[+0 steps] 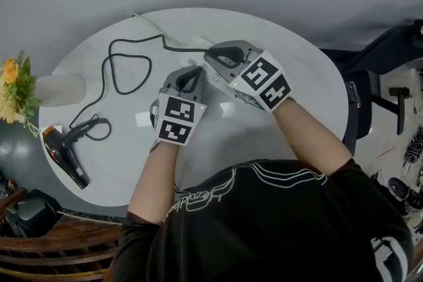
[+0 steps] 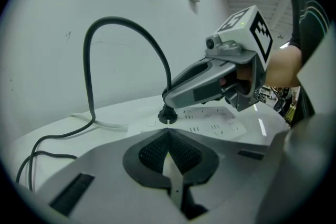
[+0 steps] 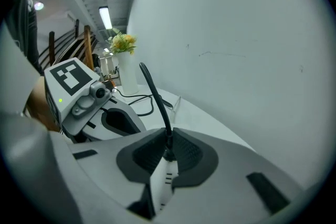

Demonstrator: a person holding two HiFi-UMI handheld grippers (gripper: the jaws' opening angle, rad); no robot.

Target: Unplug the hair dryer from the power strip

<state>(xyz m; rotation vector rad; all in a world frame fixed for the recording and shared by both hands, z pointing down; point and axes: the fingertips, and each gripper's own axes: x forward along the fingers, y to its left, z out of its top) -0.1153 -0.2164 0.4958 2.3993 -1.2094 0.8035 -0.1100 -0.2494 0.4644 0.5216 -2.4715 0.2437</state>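
A black hair dryer (image 1: 63, 155) lies at the table's left edge. Its black cord (image 1: 125, 56) loops across to a plug (image 2: 167, 115) seated on the white power strip (image 2: 220, 119) at mid-table. My right gripper (image 3: 168, 152) is shut on that plug, and the cord (image 3: 155, 97) rises from between its pads. In the head view the right gripper (image 1: 213, 57) is just beyond my left gripper (image 1: 193, 74). In its own view the left gripper (image 2: 168, 136) is shut with nothing in it, its tips at the strip's near end.
The round white table (image 1: 304, 76) also carries a white vase (image 1: 59, 89) with flowers (image 1: 16, 86) at its left rim. A dark office chair (image 1: 373, 69) stands to the right, and wooden furniture (image 1: 53, 241) sits at the lower left.
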